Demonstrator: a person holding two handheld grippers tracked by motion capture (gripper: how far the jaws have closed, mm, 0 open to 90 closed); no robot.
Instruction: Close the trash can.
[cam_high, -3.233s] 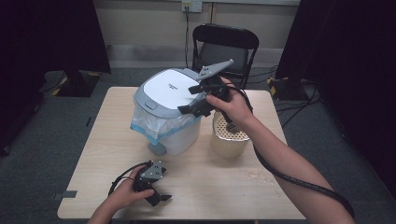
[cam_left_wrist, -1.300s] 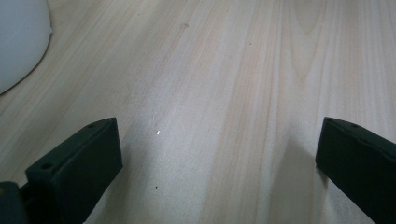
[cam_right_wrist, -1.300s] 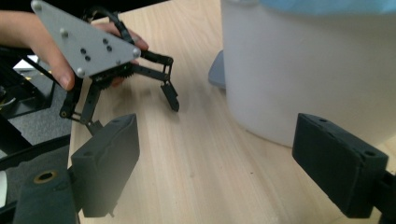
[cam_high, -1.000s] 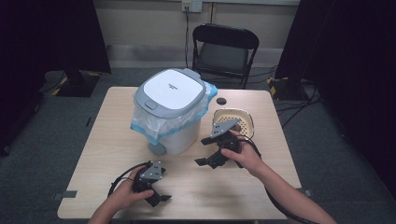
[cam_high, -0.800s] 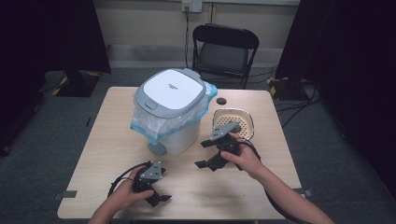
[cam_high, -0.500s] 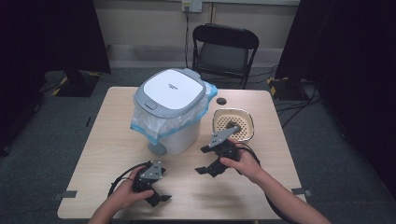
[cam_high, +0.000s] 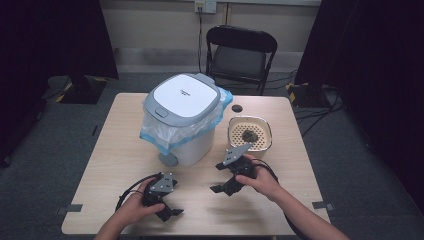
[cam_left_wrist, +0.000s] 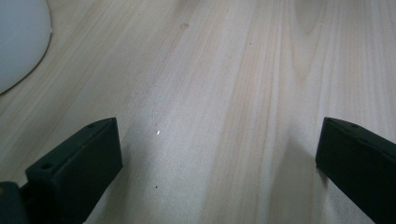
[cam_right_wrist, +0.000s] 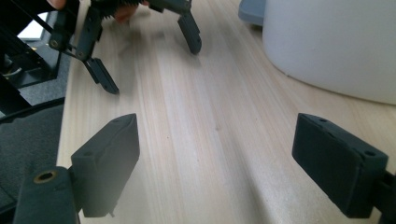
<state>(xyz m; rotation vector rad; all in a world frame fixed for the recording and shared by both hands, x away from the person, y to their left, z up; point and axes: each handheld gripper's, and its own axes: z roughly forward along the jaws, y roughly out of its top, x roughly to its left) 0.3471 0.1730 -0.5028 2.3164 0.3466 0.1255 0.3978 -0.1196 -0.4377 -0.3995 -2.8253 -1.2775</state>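
Observation:
A white bin (cam_high: 182, 120) with a grey lid and a blue bag liner stands at mid table. To its right a cream perforated basket (cam_high: 250, 134) holds a dark lump. My right gripper (cam_high: 220, 178) hovers low over the table in front of the basket, pointing left, jaws open with bare wood between them (cam_right_wrist: 219, 163). My left gripper (cam_high: 167, 204) rests near the table's front edge, also open over bare wood (cam_left_wrist: 219, 154). The right gripper view shows the left gripper (cam_right_wrist: 149, 60) farther off and the bin's white wall (cam_right_wrist: 336, 46) to the right.
A small black round object (cam_high: 236, 107) lies on the table behind the basket. A black folding chair (cam_high: 239, 52) stands beyond the far edge. The wooden table (cam_high: 115, 145) has bare room left of the bin. Dark curtains hang at both sides.
My right gripper has come down from beside the bin lid to the front of the table and kept sinking toward me. The left gripper has stayed put.

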